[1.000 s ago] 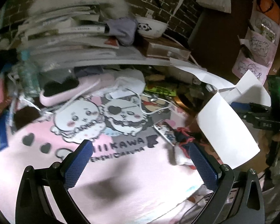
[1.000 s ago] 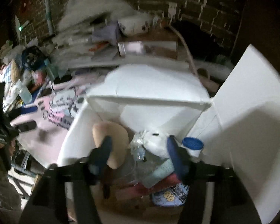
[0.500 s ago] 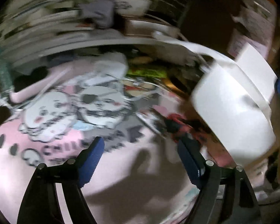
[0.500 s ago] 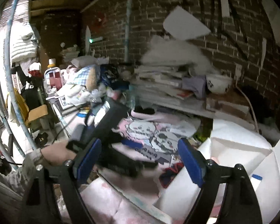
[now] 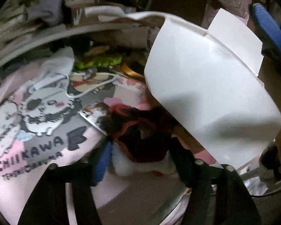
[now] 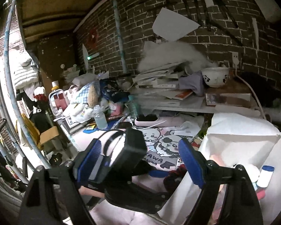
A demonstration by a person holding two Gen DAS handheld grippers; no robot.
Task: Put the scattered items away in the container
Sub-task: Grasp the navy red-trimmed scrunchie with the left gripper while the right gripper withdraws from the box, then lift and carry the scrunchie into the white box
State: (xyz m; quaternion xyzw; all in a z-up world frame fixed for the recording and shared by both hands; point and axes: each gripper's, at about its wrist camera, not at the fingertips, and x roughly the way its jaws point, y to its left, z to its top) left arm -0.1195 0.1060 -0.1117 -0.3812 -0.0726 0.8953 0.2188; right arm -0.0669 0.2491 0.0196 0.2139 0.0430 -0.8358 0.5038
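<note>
Left gripper (image 5: 140, 159) straddles the red-and-black plush (image 5: 140, 138) on the desk (image 5: 140, 193); whether it pinches yet, cannot tell. White box (image 5: 202, 86) at 2 o'clock already holds several items. Right gripper (image 6: 138, 161) spread, empty; hairbrush (image 6: 149, 119) and small bottle (image 6: 100, 119) remain out.

The left gripper (image 5: 140, 159) has moved in across the pink tabletop (image 5: 136, 193) toward the white box (image 5: 206, 93); its fingers (image 5: 102, 162), spread wide a second ago, have narrowed and now flank the dark red-trimmed plush item (image 5: 140, 138) lying just beside the box wall. The right gripper (image 6: 142, 159) was low over the box's contents a second ago and has since lifted out and swung left; it looks across the cluttered tabletop with its fingers (image 6: 189, 161) spread wide, the left tool in front of it.
</note>
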